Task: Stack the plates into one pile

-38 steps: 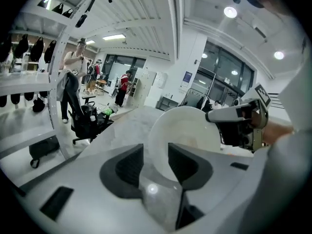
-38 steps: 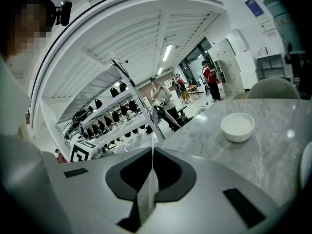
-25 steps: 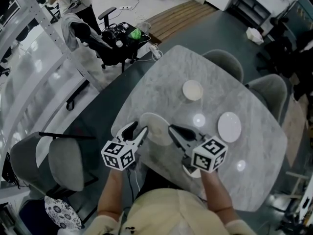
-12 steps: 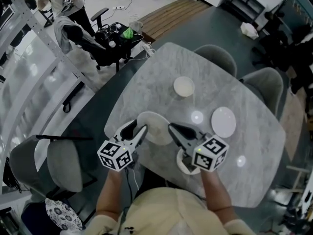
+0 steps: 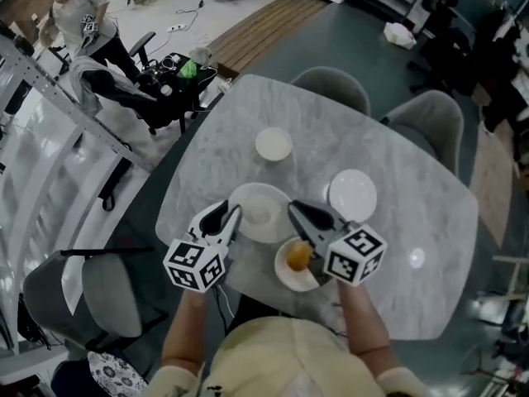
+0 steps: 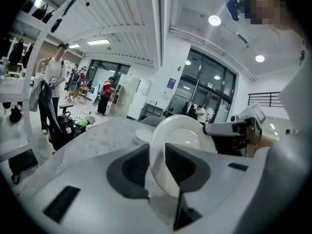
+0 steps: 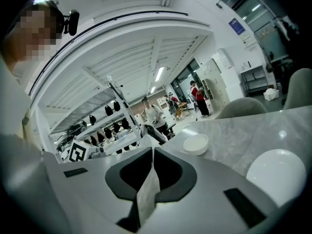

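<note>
Over the marble table (image 5: pixel 397 180), left gripper (image 5: pixel 227 215) just closed on 1 plate (image 5: pixel 263 212); right gripper (image 5: pixel 296 213) clenched empty.

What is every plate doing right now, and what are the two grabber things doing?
big plate: rim pinched by the left gripper, not stacked yet.
left gripper: jaws have just been closing, shut on the big plate's rim.
right gripper: jaws shut, nothing between them.
small dish: flat on the table, alone.
white plate: flat on the table, empty.
near plate: flat on the table, orange lump on it.
</note>
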Demonstrator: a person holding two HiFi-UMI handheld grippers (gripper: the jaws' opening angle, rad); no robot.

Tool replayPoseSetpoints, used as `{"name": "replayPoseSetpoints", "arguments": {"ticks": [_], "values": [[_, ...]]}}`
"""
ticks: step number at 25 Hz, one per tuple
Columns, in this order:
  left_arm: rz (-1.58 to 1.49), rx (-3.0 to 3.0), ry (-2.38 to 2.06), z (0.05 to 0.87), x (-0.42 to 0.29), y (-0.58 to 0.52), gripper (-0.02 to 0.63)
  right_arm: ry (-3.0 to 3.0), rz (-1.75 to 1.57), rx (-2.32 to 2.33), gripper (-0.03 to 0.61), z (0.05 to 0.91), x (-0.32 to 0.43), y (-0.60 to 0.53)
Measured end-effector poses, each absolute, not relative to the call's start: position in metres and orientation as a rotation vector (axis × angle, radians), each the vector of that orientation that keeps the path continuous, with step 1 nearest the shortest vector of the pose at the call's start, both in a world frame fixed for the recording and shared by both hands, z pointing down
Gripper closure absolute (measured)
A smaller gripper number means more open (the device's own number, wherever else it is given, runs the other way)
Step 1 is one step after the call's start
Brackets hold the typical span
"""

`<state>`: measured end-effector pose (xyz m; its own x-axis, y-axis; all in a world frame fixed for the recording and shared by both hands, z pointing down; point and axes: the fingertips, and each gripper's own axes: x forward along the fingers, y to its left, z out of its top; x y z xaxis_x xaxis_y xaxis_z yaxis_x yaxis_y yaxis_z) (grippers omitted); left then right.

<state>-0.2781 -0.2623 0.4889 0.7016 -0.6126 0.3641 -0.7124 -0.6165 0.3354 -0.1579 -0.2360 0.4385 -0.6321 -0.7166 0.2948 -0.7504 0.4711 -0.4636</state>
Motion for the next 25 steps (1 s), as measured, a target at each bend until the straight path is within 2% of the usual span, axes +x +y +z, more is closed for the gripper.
{"name": "replayPoseSetpoints", "arguments": {"ticks": [9,25], "values": [[0.383,2.516,-0.897,0.478,-0.168,-0.266,0.518,-2.586,0.916,1.550,0.565,0.436,-0.049,-0.224],[0.565,2.557,-0.704,0.501,-0.054,-0.277,0.518,-2.410,1.026,1.855,0.565,0.475,0.061,-0.216]]}}
